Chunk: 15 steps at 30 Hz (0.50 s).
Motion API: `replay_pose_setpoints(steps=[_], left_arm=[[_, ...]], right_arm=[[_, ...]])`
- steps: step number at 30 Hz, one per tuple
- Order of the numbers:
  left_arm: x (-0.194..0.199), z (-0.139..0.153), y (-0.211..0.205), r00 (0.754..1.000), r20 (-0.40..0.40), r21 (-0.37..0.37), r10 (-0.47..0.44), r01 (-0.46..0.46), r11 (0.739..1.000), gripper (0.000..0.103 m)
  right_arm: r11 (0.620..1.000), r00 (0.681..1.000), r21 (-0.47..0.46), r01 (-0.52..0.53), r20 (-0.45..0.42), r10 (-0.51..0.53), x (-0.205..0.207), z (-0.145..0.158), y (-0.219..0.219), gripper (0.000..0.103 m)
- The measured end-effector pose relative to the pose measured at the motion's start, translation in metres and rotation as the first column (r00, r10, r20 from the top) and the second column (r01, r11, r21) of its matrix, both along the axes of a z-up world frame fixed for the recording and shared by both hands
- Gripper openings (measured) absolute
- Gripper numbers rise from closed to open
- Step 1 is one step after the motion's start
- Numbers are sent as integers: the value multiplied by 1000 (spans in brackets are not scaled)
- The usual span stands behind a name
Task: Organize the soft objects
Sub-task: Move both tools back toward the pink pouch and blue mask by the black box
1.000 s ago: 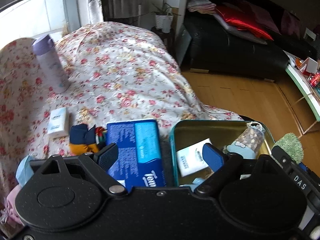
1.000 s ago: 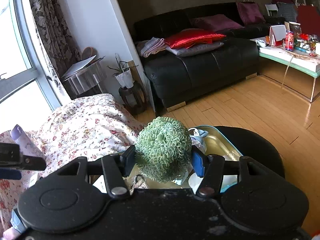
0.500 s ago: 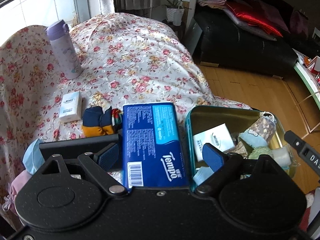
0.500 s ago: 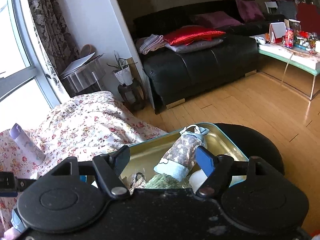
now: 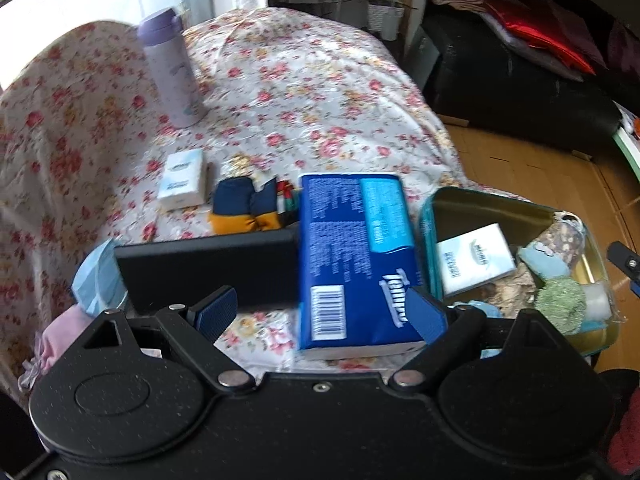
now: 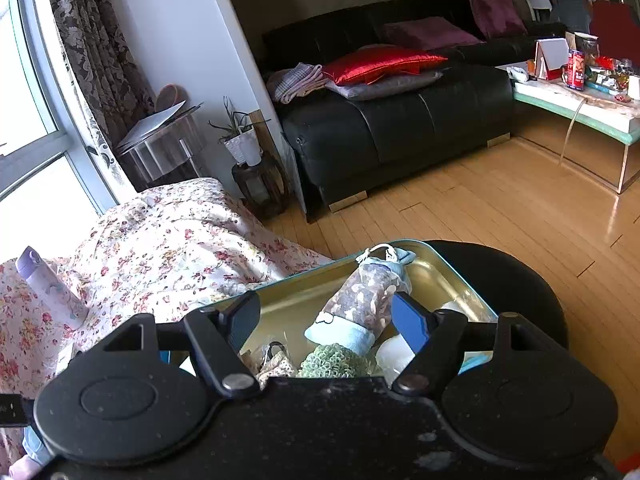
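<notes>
My left gripper [image 5: 320,314] is open and hangs low over the floral cloth. A blue Tempo tissue pack [image 5: 352,256] lies flat between its fingers, close to the right pad, and is not gripped. A teal tin [image 5: 426,224] with a gold inside sits to the right. It holds a green knitted scrubber [image 5: 560,304], a patterned pouch [image 5: 560,240] and a white tissue pack [image 5: 474,264]. My right gripper [image 6: 326,322] stands open above the tin [image 6: 296,280], with the scrubber [image 6: 336,364] and the pouch [image 6: 364,304] lying below it.
A black flat box [image 5: 208,268], a navy and yellow sock bundle [image 5: 248,208], a small white tissue pack [image 5: 182,180] and a purple bottle [image 5: 172,68] are on the cloth. A light blue mask [image 5: 98,280] and a pink pouch [image 5: 64,336] lie at the left. Beyond are wooden floor and a black sofa [image 6: 400,128].
My right gripper opened and let go of the green scrubber, which now lies in the tin. My left gripper moved lower over the cloth, bringing the black box and more of the tissue pack into view.
</notes>
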<state>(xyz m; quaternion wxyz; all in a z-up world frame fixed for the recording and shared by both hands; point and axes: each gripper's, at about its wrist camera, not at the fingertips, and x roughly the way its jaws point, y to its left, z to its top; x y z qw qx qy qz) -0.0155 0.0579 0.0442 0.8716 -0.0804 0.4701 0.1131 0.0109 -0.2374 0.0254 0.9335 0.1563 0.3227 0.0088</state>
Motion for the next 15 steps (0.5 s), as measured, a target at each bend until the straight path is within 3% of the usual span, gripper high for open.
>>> replay_pose_setpoints(steps=[15], left_arm=[[-26, -8, 61, 986, -14, 44, 168, -167, 985, 88]], right_arm=[[999, 1000, -40, -9, -7, 8, 1, 0, 5, 72]])
